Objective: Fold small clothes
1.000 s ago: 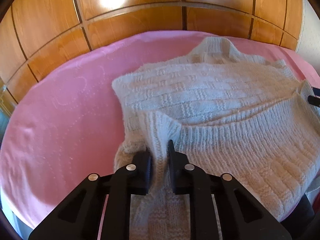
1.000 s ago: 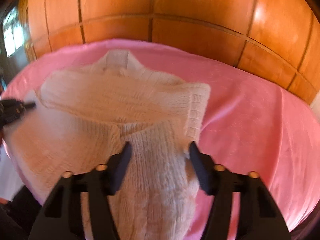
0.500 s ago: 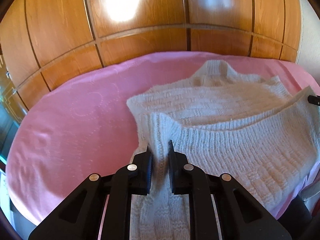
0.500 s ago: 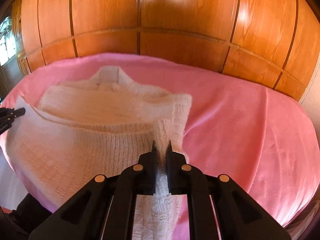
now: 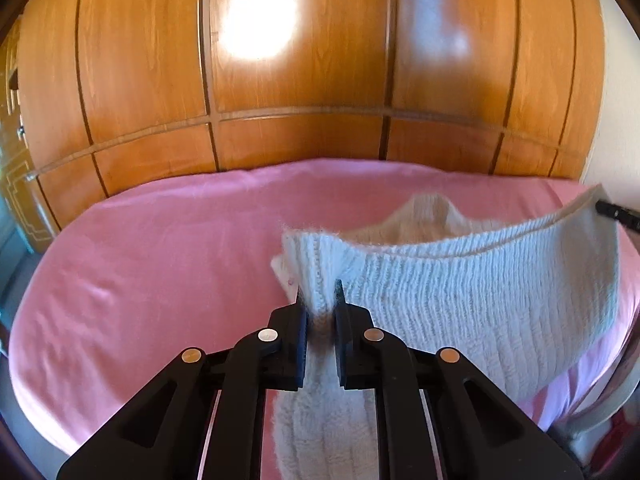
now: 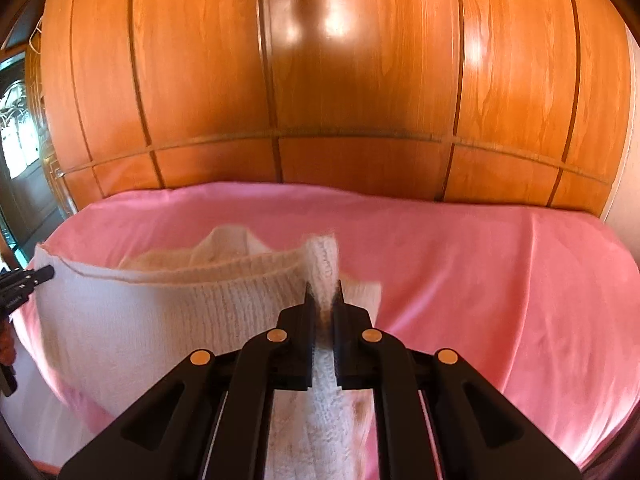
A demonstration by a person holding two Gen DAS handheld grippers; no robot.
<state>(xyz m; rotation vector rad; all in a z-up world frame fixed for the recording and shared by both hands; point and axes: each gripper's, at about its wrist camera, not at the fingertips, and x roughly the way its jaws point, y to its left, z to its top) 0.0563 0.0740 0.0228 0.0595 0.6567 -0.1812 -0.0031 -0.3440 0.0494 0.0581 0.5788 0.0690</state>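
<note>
A cream knitted sweater (image 5: 480,280) hangs lifted by its ribbed hem over the pink bed (image 5: 160,260). My left gripper (image 5: 319,292) pinches the hem's left corner, its jaws still closing on the knit. The right gripper (image 6: 323,292) is shut on the opposite hem corner of the sweater (image 6: 160,312). The hem stretches between the two like a band. Behind it the collar (image 5: 432,216) and upper part still lie on the sheet. Each gripper's tip shows in the other's view, the right gripper (image 5: 616,214) at the right edge and the left gripper (image 6: 28,280) at the left edge.
A wall of glossy wooden wardrobe doors (image 5: 300,80) stands right behind the bed. Bare pink sheet (image 6: 500,280) spreads to the right of the sweater and also to its left. A doorway with a window (image 6: 20,128) shows at far left.
The right gripper closed on the hem corner. Both grippers then rose, lifting the hem off the bed so it now hangs stretched between them and hides most of the sweater's body.
</note>
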